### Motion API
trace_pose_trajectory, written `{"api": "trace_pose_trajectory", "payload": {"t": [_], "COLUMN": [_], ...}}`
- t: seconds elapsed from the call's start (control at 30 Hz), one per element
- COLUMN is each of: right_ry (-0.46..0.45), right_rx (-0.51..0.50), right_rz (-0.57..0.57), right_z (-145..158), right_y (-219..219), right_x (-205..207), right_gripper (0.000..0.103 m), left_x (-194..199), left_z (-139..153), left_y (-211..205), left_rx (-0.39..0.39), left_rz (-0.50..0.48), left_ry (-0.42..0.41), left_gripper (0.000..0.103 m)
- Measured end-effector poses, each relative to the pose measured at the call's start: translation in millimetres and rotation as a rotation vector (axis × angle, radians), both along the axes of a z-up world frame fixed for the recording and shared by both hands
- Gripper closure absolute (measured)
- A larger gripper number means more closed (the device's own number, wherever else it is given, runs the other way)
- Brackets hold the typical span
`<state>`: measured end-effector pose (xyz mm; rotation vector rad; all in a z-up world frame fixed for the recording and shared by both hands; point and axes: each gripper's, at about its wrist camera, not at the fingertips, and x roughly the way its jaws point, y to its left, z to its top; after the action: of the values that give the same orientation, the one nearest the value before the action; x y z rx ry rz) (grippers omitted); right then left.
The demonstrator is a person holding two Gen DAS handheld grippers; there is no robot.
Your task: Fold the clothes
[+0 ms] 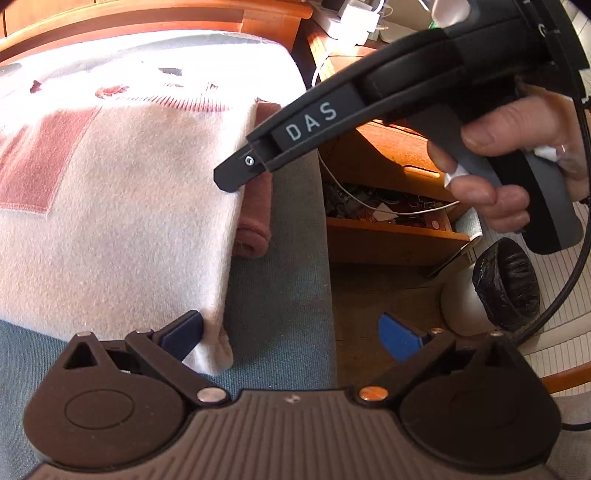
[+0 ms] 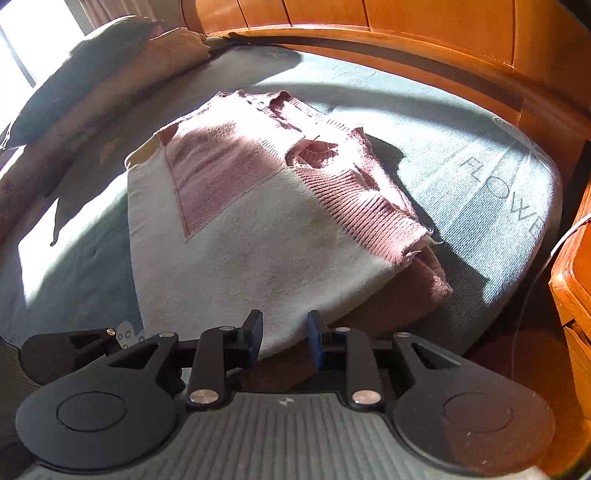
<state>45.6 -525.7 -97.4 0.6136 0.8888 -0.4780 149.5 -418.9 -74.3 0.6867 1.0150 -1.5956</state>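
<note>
A cream sweater [image 2: 266,258] with a pink chest patch and pink ribbed trim lies folded on the teal bed [image 2: 461,155]. A pink sleeve [image 1: 255,206] pokes out under its right edge. My left gripper [image 1: 291,336] is open wide at the sweater's near right corner [image 1: 214,343], and its left finger [image 1: 184,332] touches the cloth. My right gripper [image 2: 285,339] has its fingers drawn close on the sweater's right edge, with cream and pink fabric between them. From the left wrist view, the right gripper [image 1: 231,179] rests its tip on that edge, held by a hand [image 1: 509,166].
A wooden headboard [image 2: 406,22] curves round the bed's far side, and pillows [image 2: 92,74] lie at the far left. To the right of the bed stand a wooden nightstand with an open cluttered drawer [image 1: 391,214] and a white bin with a black liner [image 1: 502,288].
</note>
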Motion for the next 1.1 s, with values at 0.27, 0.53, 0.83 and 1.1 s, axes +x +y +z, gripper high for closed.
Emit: {"api": "trace_pose_trajectory", "payload": {"t": [0.27, 0.53, 0.83, 1.1], "right_ry": [-0.034, 0.027, 0.002, -0.023], "right_rx": [-0.066, -0.053, -0.190, -0.256], "right_rz": [-0.010, -0.038, 0.119, 0.425], "right_z": [16.6, 4.6, 61.5, 60.1], "right_y": [-10.6, -32.4, -62.1, -80.9], "right_x": [0.9, 2.4, 62.2, 191.1], "right_gripper": [0.069, 0.068, 0.059, 0.073], "left_x": [11.9, 4.4, 112.4, 228.2], "left_z": [13.5, -2.7, 25.5, 15.2], "left_y": [2.3, -10.4, -4.1, -16.7], "left_rx": [-0.030, 0.016, -0.100, -0.139], "left_rz": [0.018, 0.032, 0.312, 0.551], "left_ry": [0.011, 0.086, -0.131, -0.321], "left_gripper": [0.003, 0.004, 0.004, 0.004]}}
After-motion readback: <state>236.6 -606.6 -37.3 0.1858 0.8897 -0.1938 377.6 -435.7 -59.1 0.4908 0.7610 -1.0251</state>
